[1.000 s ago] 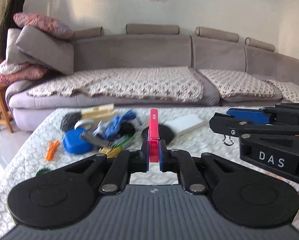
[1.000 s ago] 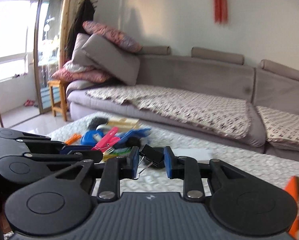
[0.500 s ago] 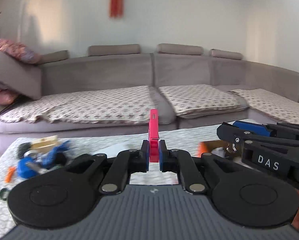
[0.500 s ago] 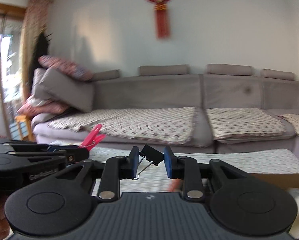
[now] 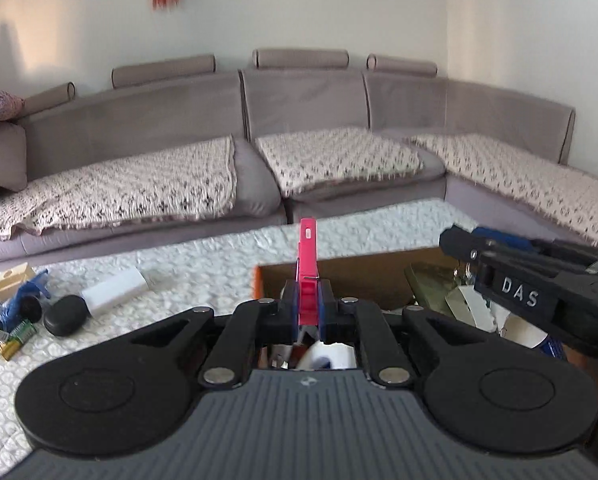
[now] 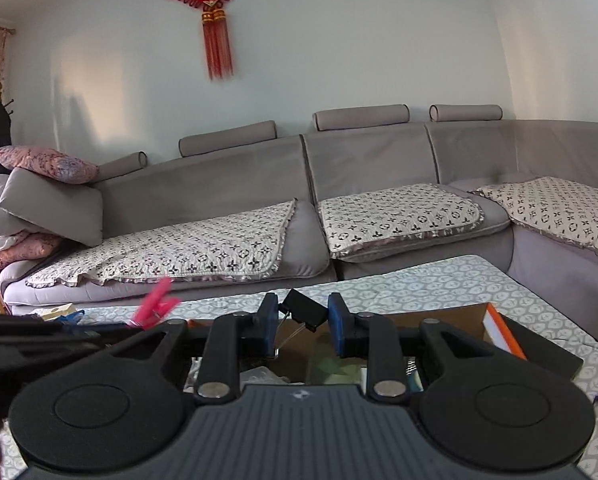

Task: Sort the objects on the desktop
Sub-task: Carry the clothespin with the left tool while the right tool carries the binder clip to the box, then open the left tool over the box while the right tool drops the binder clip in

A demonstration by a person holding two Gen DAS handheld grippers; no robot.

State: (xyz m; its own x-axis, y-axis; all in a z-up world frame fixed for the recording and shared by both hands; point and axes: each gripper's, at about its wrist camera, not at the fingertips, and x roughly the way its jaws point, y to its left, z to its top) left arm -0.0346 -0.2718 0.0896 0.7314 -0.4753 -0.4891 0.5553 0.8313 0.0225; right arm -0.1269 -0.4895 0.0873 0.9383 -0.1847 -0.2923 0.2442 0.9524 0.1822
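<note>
My left gripper (image 5: 307, 303) is shut on a pink clothespin (image 5: 307, 256) that stands upright over the near left part of the cardboard box (image 5: 363, 276). My right gripper (image 6: 303, 322) is shut on a black binder clip (image 6: 303, 313), held above the same box (image 6: 455, 316). The right gripper also shows at the right of the left wrist view (image 5: 531, 280). The pink clothespin shows blurred at the left of the right wrist view (image 6: 157, 304).
The box with an orange rim holds several items, a white tape roll (image 5: 331, 354) among them. Left on the white tablecloth (image 5: 187, 264) lie a white block (image 5: 115, 290), a black oval case (image 5: 64, 315), batteries (image 5: 17, 336) and blue items (image 5: 19, 300). A grey sofa (image 6: 339, 184) stands behind.
Both grippers have swung right, away from the pile of objects, and now hold the clothespin and the binder clip over the cardboard box. Both stay shut on them.
</note>
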